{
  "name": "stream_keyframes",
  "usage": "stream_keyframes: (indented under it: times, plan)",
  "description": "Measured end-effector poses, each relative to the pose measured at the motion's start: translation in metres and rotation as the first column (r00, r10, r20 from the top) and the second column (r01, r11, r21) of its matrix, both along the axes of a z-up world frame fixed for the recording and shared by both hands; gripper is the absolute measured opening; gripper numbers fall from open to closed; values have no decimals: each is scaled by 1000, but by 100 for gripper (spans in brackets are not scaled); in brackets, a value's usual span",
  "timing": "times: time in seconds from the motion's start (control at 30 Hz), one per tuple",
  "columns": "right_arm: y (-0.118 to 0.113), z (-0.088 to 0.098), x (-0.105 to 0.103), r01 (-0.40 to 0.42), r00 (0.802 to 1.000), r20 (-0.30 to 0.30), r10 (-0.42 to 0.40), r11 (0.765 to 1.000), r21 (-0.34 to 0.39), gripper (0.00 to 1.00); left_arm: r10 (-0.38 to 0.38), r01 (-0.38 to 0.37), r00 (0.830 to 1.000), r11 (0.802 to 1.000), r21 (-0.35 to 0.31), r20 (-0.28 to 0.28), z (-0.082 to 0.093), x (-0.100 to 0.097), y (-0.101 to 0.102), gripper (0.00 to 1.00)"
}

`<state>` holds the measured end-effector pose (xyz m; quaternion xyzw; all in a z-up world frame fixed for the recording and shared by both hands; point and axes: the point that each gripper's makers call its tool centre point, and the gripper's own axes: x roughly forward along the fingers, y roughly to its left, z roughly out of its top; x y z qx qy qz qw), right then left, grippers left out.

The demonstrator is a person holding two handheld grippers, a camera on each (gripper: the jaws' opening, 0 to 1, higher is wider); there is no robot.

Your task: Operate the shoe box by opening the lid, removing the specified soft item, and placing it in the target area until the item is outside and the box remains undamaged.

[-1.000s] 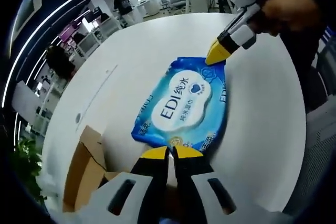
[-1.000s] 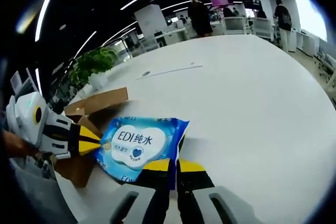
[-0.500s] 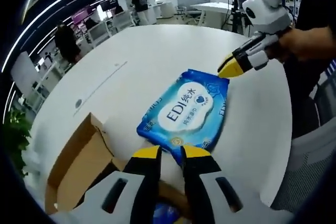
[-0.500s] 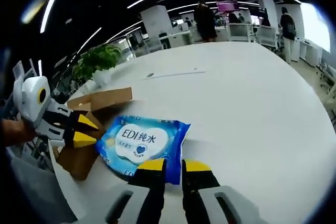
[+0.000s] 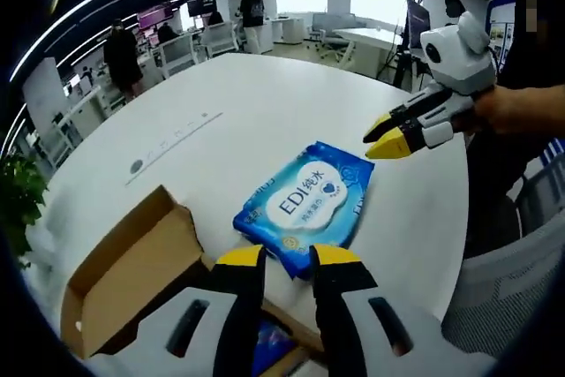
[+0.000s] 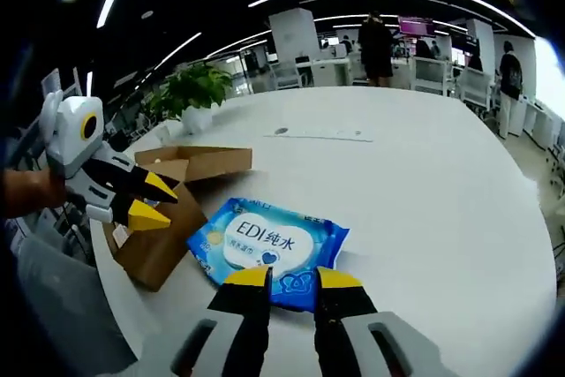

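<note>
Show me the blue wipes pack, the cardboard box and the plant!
blue wipes pack (image 5: 305, 207), left gripper view, on its white label.
cardboard box (image 6: 159, 245), right gripper view, on its side wall.
plant (image 6: 190, 88), right gripper view, on its green leaves.

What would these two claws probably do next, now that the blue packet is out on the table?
Probably just back away. The wipes pack already lies flat on the white table beside the open shoe box, and both the left gripper and right gripper are open, off it.

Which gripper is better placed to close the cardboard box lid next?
Probably the left gripper: it hovers open right over the open shoe box, while the right gripper sits beyond the wipes pack.
</note>
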<state>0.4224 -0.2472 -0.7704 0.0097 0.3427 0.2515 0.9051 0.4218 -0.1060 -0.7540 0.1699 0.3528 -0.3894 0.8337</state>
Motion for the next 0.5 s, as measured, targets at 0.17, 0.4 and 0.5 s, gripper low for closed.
stream_keyframes:
  times: [0.17,0.4,0.5]
  plan:
    - [9,9,-1,-28,999,17,28,1000,-5,16,1,-1,1000,1000,-13,0,7,-3,8,21]
    - [24,17,-2,-66,997,34,66,998,-3,16,8,-7,1000,1000,-28,9,16,-6,25,22]
    - [33,21,-4,-84,996,39,84,996,1,16,17,-16,1000,999,-33,9,18,-8,34,22]
